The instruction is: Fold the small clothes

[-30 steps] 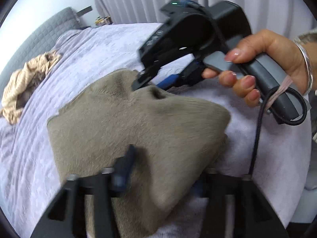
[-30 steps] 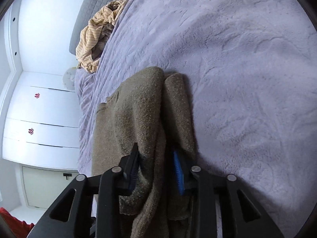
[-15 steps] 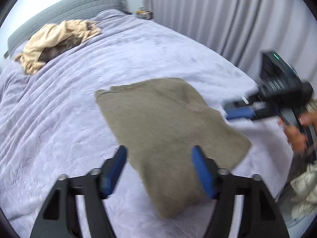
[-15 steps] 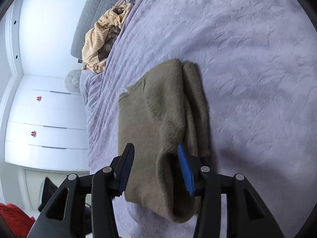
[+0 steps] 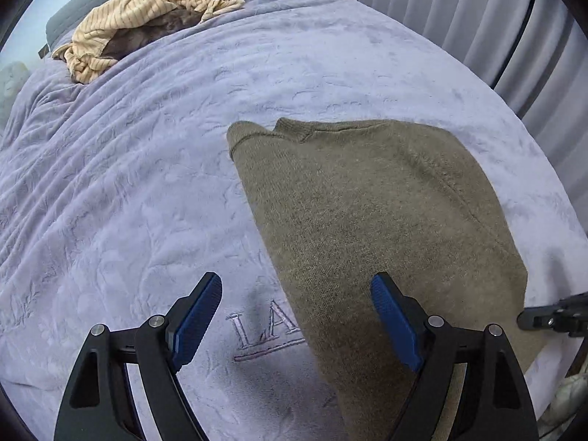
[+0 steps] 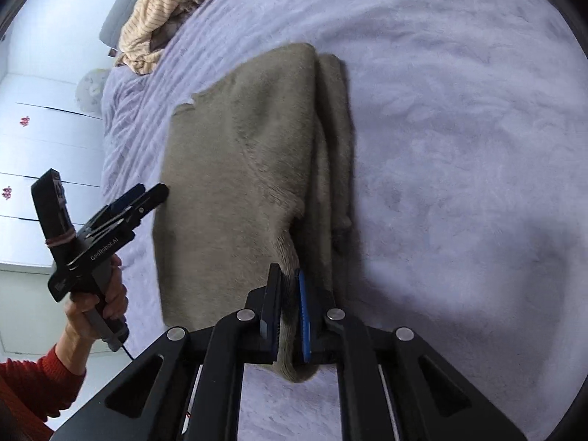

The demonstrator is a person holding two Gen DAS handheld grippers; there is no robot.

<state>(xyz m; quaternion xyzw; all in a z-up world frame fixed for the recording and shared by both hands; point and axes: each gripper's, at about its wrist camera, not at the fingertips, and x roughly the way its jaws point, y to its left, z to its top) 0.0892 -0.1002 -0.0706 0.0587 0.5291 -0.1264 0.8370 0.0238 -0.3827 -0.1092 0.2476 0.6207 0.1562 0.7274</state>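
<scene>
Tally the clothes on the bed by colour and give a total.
Olive-brown fuzzy knit garment: 1
Cream striped crumpled garment: 1
Dark brown garment under the striped one: 1
Total: 3

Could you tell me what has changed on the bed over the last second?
The right gripper has closed on the near edge of the olive sweater. The left gripper has let go, opened and moved aside. The striped clothes pile stayed put.
</scene>
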